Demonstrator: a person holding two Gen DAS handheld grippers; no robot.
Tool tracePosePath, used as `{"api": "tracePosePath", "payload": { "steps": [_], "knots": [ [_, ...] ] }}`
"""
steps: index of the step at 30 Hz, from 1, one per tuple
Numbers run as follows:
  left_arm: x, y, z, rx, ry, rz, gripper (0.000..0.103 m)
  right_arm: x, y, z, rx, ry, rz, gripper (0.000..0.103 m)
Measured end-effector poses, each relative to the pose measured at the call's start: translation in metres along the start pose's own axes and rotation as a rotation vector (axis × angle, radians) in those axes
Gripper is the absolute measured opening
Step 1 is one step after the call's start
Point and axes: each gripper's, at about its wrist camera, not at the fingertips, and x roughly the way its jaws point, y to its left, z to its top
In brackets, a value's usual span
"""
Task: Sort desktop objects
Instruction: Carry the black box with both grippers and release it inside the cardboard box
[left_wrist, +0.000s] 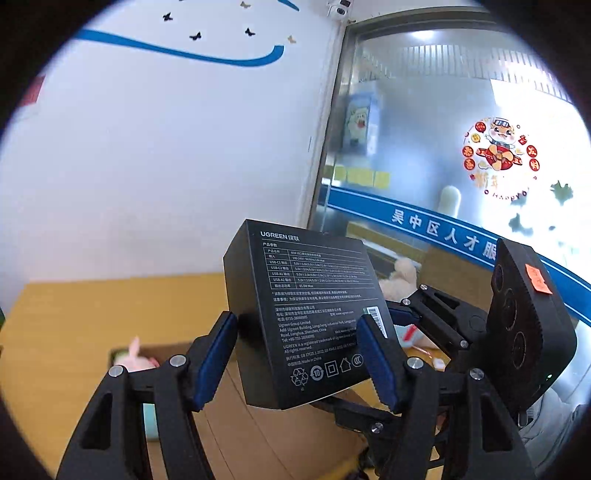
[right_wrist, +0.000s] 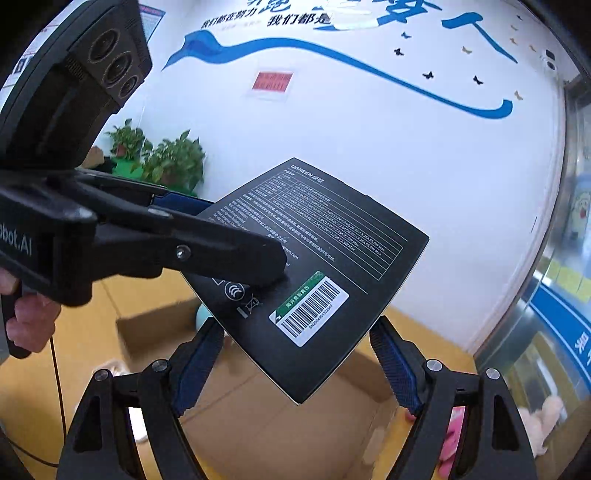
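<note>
Left gripper (left_wrist: 299, 354) held the flat black cardboard UGREEN box (left_wrist: 306, 314) between its blue-padded fingers (left_wrist: 216, 360), printed spec side toward the camera, box tilted and lifted above the wooden surface (left_wrist: 92, 306). In the right wrist view the same gripper (right_wrist: 273, 258) came in from the left edge and clamped the box (right_wrist: 317, 258) at its left corner, a person's hand (right_wrist: 22, 317) on the trigger handle.

Below the box, an open brown cardboard carton (left_wrist: 280, 428) sat on the surface; a pink plush toy (left_wrist: 135, 360) lay near the carton's left edge. A pale teal object (right_wrist: 202, 315) showed inside the carton in the right wrist view, partly hidden by the box.

Right gripper (right_wrist: 295, 369) was spread wide, its blue pads (right_wrist: 197, 367) on either side of the box's lower corner, not pressing it. In the left wrist view this gripper (left_wrist: 413, 317) sat behind the box's right edge, mostly hidden.

Far right: a beige plush toy (left_wrist: 400, 275) against the frosted glass partition (left_wrist: 424, 147). Potted green plants (right_wrist: 166, 158) stood by the white wall (right_wrist: 369, 147).
</note>
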Motion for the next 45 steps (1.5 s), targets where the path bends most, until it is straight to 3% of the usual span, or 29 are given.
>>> {"api": "tracePosePath", "payload": {
  "steps": [5,10,16,21,28,34,37,41,45],
  "knots": [
    [0.019,0.023,0.023,0.007,-0.009,0.023,0.066,0.040,-0.019,0.030,-0.009,-0.013,0.015,0.081],
    [0.063,0.064,0.016,-0.059,0.063,0.035,0.066,0.090,-0.034,0.035,0.027,0.051,0.074,0.081],
    [0.144,0.119,-0.025,-0.179,0.268,0.087,0.066,0.178,-0.039,-0.004,0.046,0.214,0.172,0.081],
    [0.212,0.159,-0.080,-0.310,0.474,0.113,0.066,0.266,-0.034,-0.063,0.123,0.399,0.282,0.081],
    [0.263,0.160,-0.112,-0.345,0.636,0.140,0.066,0.330,-0.029,-0.124,0.220,0.587,0.355,0.081],
    [0.281,0.161,-0.121,-0.297,0.727,0.217,0.065,0.352,-0.028,-0.142,0.295,0.671,0.365,0.081],
    [0.276,0.158,-0.118,-0.274,0.729,0.235,0.066,0.356,-0.027,-0.142,0.323,0.685,0.348,0.082],
    [0.243,0.162,-0.105,-0.276,0.674,0.270,0.066,0.350,-0.027,-0.131,0.325,0.697,0.330,0.084],
    [0.177,0.163,-0.084,-0.255,0.559,0.279,0.066,0.319,-0.038,-0.113,0.336,0.666,0.308,0.085]
  ]
}}
